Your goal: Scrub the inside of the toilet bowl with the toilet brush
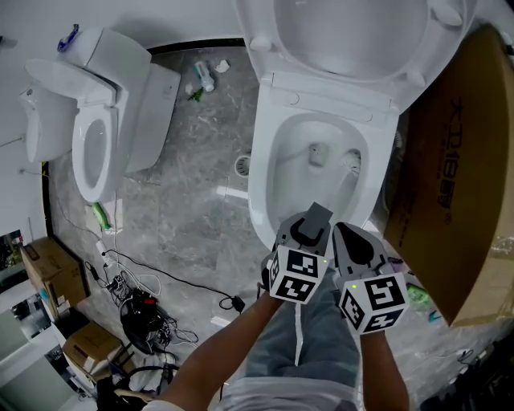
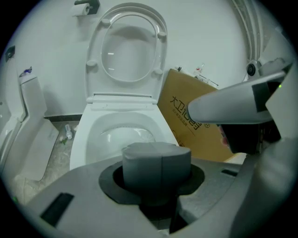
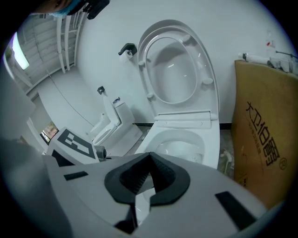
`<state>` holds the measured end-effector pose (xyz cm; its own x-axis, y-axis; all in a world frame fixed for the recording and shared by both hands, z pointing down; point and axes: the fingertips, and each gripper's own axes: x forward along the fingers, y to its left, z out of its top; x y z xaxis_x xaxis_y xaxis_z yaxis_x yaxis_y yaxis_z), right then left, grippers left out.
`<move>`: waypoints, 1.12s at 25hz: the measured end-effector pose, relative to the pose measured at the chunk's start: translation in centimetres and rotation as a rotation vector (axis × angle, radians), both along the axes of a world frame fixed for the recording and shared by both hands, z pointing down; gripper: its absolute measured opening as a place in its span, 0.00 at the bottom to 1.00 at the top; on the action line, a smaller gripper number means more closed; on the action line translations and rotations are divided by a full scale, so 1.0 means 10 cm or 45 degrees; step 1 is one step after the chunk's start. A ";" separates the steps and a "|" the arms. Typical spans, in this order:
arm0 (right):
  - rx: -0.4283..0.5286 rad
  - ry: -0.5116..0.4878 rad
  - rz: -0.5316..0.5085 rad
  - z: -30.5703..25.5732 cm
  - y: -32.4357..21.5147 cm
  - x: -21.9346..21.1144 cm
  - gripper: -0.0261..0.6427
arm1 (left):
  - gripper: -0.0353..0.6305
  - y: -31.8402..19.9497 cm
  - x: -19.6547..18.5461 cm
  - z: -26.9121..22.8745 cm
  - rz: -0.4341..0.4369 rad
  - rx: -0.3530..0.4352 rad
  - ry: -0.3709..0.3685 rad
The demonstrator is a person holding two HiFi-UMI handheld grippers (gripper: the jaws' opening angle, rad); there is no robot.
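Floor (image 1: 181, 225) grey-veined around toilet bowl (image 1: 281, 172)

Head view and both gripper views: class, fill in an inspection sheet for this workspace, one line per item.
Surface: grey stone floor.
Job's things: toilet, lid up; brush reaching into its bowl.
Clutter: bottle on the floor by the wall; cardboard box beside the toilet.
Grippers: left claw shut on the brush handle; right claw shut, empty.
Cables: cable tangle on the floor, lower left.
Surroundings: second toilet at left; white wall.
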<state>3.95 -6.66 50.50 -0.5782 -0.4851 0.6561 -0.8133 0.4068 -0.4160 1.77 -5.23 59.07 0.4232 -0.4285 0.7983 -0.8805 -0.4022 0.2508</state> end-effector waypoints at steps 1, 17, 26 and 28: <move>0.000 0.000 0.001 0.00 0.00 0.01 0.04 | 0.29 -0.05 -0.01 0.01 0.006 0.010 -0.005; -0.010 0.015 0.009 0.10 -0.08 0.09 0.04 | 0.29 -0.50 -0.60 0.10 -0.155 0.089 -0.130; 0.020 0.086 -0.048 0.18 -0.03 -0.03 0.04 | 0.29 -0.36 -1.00 0.02 -0.230 0.067 -0.221; 0.035 0.103 -0.071 0.18 -0.02 -0.09 0.04 | 0.29 -0.32 -1.09 -0.02 -0.252 0.056 -0.240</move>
